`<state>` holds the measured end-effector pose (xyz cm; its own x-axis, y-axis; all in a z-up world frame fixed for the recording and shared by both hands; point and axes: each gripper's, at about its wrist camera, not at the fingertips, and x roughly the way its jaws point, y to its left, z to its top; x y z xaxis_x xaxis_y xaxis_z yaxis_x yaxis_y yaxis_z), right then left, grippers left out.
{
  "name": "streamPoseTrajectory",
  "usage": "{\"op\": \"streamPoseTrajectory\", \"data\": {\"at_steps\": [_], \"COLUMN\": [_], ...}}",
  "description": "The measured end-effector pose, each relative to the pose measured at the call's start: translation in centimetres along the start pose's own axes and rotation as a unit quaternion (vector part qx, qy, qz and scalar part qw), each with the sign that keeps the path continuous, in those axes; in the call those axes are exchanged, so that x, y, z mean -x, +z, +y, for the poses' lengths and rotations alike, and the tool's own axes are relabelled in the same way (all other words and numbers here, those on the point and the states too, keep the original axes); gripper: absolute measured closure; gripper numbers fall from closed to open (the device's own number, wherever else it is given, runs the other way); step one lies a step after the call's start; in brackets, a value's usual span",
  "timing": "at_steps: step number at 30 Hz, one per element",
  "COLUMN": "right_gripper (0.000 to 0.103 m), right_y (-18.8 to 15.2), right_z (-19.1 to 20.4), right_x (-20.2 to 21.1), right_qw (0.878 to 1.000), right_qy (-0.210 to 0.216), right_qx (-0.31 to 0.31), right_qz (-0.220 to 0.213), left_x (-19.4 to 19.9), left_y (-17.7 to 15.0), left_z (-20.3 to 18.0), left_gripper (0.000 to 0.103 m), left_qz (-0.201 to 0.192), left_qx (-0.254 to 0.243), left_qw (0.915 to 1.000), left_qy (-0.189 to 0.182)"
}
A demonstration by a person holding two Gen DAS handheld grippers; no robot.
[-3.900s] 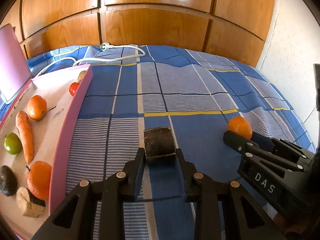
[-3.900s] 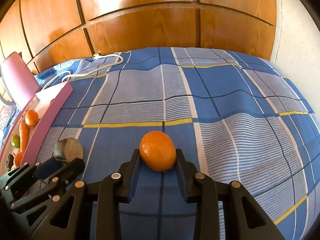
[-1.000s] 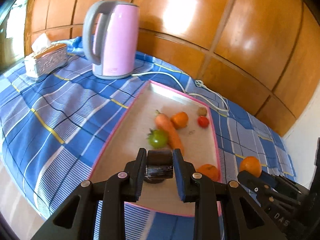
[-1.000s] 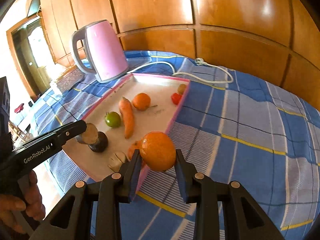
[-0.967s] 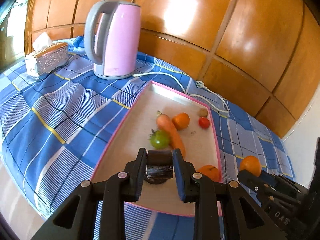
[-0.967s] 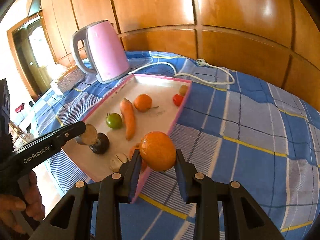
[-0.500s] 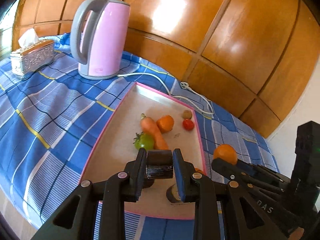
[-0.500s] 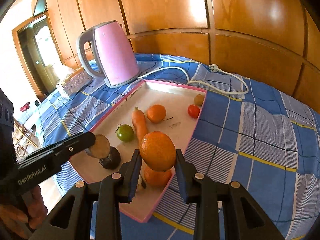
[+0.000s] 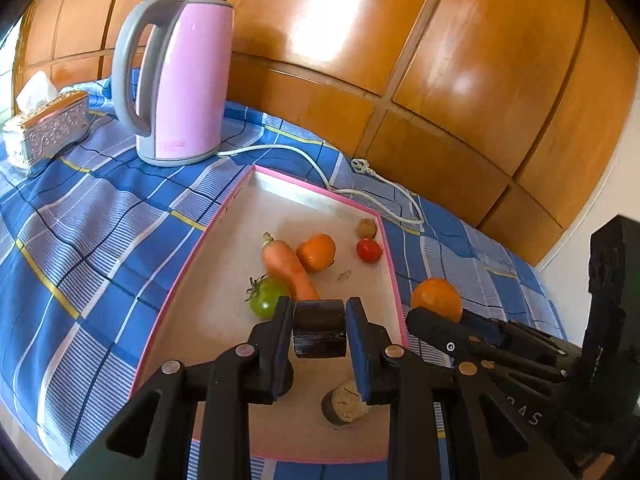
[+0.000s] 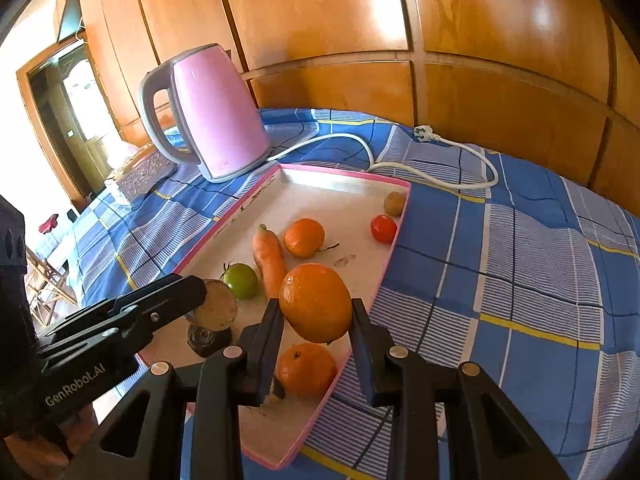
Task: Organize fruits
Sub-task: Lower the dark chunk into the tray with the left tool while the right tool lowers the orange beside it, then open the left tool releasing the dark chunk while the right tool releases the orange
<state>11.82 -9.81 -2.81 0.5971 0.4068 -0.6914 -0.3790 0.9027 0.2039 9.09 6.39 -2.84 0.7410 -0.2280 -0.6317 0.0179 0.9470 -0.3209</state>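
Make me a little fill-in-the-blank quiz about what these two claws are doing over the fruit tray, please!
1. The right claw is shut on an ____.
2. The kettle behind the pink tray is coloured ____.
3. In the tray, the carrot lies right beside a ____ tomato.
4. The left claw grips a dark chunk above the ____.

Missing words: orange; pink; green; tray

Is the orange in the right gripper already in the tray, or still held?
Still held: the right gripper clamps the orange above the tray.
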Motion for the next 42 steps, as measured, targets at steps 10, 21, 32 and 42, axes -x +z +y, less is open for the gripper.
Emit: {"op": "streamPoseTrajectory", "data": {"at_steps": [10,21,32,42], "right_gripper": [0.070,0.069,0.069,0.072], "right_y": [0.8,0.8,0.1,-0.4], "right_z": [-0.3,-0.1,-0.3,-0.1], "right_x": [-1.1,-3.1,-4.1,-3.4], "right_qw": [1.000,1.000,0.999,1.000], "right_qy": [-0.007,-0.005,-0.006,-0.006], "right_qx": [-0.002,0.000,-0.002,0.003], "right_qz": [0.003,0.022,0.035,0.022], "left_x": [-1.6,-3.1,-3.7,-2.1], "left_y": [0.1,-0.1,-0.5,-0.7], "left_z": [0.1,0.7,1.1,1.6], "left_gripper": [0.076,0.076,0.072,0.072], "left_qz": [0.008,0.023,0.026,0.001], "left_qx": [-0.005,0.004,0.014,0.012], "left_qw": [0.9999,0.9994,0.9992,0.9977], "left_qy": [0.012,0.024,0.028,0.067]}}
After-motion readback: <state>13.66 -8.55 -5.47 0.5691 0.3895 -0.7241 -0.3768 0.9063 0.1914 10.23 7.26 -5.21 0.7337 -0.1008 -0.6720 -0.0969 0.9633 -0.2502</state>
